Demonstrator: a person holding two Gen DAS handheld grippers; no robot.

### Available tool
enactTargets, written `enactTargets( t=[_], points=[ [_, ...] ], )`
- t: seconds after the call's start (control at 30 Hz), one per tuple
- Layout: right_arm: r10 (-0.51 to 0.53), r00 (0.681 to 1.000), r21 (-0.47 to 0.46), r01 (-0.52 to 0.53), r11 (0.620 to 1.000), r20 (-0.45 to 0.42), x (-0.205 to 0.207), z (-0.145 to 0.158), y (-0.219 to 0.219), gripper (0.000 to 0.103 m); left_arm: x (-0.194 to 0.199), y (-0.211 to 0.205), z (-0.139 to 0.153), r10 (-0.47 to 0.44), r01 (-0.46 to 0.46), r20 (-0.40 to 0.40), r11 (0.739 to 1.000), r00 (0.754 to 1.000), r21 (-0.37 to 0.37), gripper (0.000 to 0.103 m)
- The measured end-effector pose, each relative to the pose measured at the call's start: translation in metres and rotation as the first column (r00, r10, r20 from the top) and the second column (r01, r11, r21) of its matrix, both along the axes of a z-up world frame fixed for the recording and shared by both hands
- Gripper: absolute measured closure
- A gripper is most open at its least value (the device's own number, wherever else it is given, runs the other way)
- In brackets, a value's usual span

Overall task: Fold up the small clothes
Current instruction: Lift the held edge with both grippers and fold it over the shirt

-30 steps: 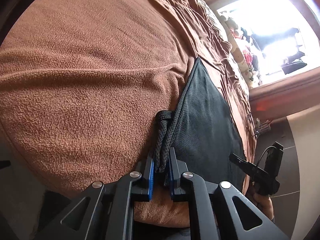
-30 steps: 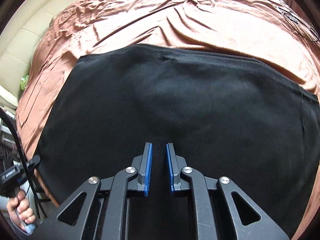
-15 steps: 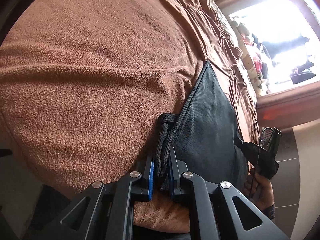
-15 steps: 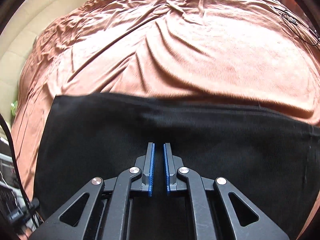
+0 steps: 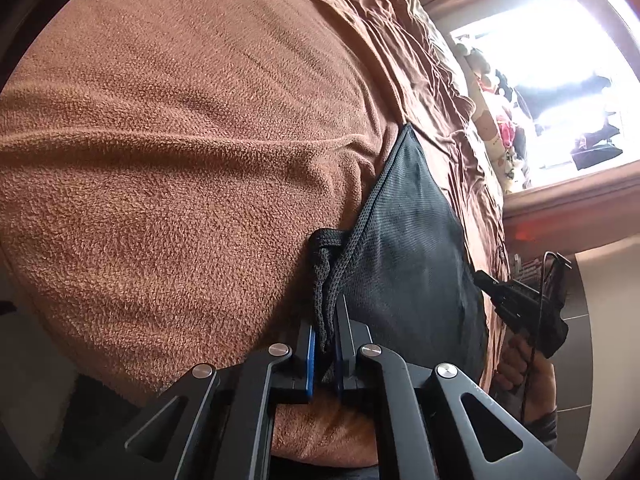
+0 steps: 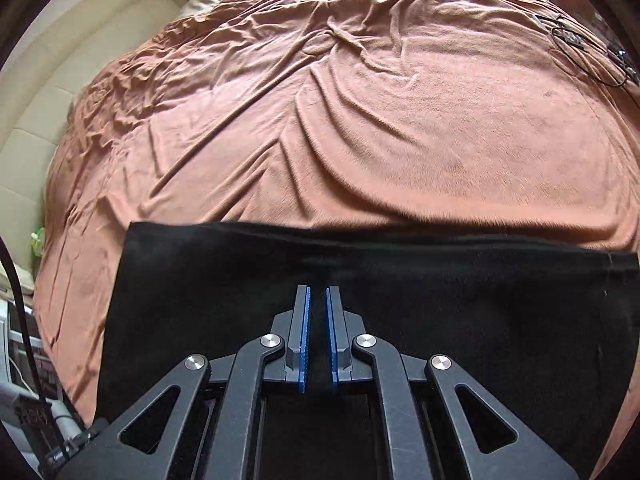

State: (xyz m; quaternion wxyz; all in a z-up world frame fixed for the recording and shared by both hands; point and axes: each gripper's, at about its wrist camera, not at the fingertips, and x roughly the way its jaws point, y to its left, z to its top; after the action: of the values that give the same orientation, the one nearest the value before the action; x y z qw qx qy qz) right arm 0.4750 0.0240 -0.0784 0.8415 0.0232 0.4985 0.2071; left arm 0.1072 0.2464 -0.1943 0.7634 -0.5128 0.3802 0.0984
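Observation:
A small black mesh garment (image 5: 404,248) lies on a brown fleece blanket (image 5: 180,160) on a bed. My left gripper (image 5: 325,320) is shut on its bunched edge and cord at the near corner. In the right wrist view the garment (image 6: 480,304) spreads as a flat black rectangle, its far edge straight across the blanket (image 6: 360,120). My right gripper (image 6: 318,300) is shut on the garment's near edge, the cloth pinched between the blue pads. The right gripper also shows in the left wrist view (image 5: 520,300), at the garment's far side.
A bright window and a shelf with soft toys (image 5: 500,120) lie beyond the bed. A cream padded headboard (image 6: 60,92) is at the left. Black cables (image 6: 584,48) lie on the blanket at the far right. The bed edge is just below both grippers.
Both grippers have pulled the garment back toward the near bed edge. More bare blanket shows beyond it. The right jaws have closed from a slightly wider gap.

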Motion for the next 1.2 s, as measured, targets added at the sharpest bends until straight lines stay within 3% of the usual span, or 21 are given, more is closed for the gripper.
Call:
enactTargets(
  t=[0.47, 0.67, 1.2],
  points=[
    [0.029, 0.999, 0.068, -0.027, 0.997, -0.028, -0.083, 0.039, -0.049, 0.099, 0.005, -0.008, 0.042, -0.034, 0.043, 0.161, 0.998, 0.986, -0.051, 0.097],
    [0.049, 0.998, 0.093, -0.044, 0.995, -0.051, -0.117, 0.030, -0.059, 0.099, 0.014, -0.012, 0.061, -0.050, 0.065, 0.214, 0.996, 0.975, -0.066, 0.098],
    [0.041, 0.986, 0.197, -0.009, 0.980, -0.163, -0.161, -0.015, -0.083, 0.099, 0.055, -0.035, 0.114, -0.167, 0.178, 0.301, 0.984, 0.939, -0.012, 0.098]
  ],
)
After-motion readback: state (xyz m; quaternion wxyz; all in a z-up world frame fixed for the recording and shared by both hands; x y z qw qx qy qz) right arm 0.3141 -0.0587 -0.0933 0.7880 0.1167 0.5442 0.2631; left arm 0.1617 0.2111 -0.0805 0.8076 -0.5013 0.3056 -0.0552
